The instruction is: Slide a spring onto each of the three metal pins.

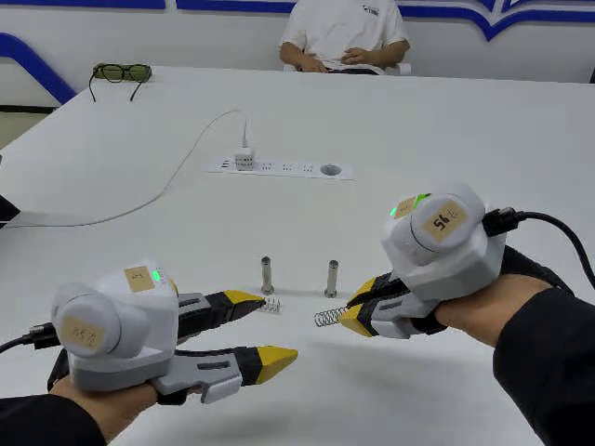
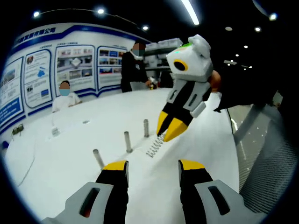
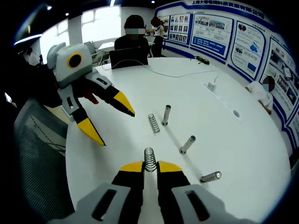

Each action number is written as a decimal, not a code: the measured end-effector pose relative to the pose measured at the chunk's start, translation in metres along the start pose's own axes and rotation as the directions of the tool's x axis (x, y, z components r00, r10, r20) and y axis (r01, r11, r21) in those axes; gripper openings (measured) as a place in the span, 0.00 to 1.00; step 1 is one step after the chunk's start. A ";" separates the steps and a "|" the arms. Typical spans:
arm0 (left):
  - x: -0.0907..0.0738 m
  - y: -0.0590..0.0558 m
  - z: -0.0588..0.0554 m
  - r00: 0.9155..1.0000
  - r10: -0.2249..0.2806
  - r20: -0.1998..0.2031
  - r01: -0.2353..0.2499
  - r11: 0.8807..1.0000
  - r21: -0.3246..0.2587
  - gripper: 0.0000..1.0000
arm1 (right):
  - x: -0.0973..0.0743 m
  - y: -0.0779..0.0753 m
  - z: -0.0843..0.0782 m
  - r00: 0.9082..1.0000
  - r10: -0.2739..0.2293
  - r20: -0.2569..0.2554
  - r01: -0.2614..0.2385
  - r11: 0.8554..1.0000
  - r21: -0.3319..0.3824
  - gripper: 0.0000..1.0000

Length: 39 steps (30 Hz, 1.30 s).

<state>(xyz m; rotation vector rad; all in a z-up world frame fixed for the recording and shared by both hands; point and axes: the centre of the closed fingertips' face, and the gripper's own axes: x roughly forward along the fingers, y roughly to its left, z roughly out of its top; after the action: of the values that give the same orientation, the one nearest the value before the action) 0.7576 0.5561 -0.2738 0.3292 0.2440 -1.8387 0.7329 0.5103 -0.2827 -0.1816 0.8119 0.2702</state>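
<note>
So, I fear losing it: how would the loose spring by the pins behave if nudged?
Lying sideways on the smooth table, the loose spring would likely roll. Its thin open coils look light and probably squashy.

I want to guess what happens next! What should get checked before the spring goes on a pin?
1. Held spring pinched in the right gripper jaws: ok.
2. Bare pin and second bare pin standing upright: ok.
3. Held spring lined up over a pin: not ok; it points sideways, low beside them.
4. Left gripper open and off the pins: ok.
5. Spare spring lying on the table, ready for later: ok.
6. Third pin already wearing a spring: cannot tell; it looks ribbed but is small.
</note>
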 end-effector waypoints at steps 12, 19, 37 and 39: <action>0.016 -0.012 -0.003 0.998 -0.060 -0.033 0.062 0.995 0.074 0.38 | -0.012 0.021 0.013 0.998 0.056 -0.017 -0.056 0.998 -0.026 0.11; 0.019 -0.018 -0.001 0.997 -0.075 -0.033 0.078 0.992 0.101 0.34 | -0.013 0.029 0.016 0.996 0.078 -0.032 -0.079 0.996 -0.030 0.11; 0.022 -0.026 0.000 0.995 -0.094 -0.030 0.098 0.980 0.173 0.12 | -0.018 0.039 0.020 0.993 0.111 -0.043 -0.112 0.994 -0.009 0.11; 0.023 -0.027 0.000 0.995 -0.095 -0.031 0.099 0.981 0.167 0.12 | -0.018 0.039 0.021 0.993 0.110 -0.038 -0.110 0.994 -0.011 0.11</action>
<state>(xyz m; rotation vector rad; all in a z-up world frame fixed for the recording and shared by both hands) 0.7259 0.5434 -0.2816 0.4623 0.1222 -1.9574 0.7232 0.5502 -0.2572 -0.1547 0.8590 0.3767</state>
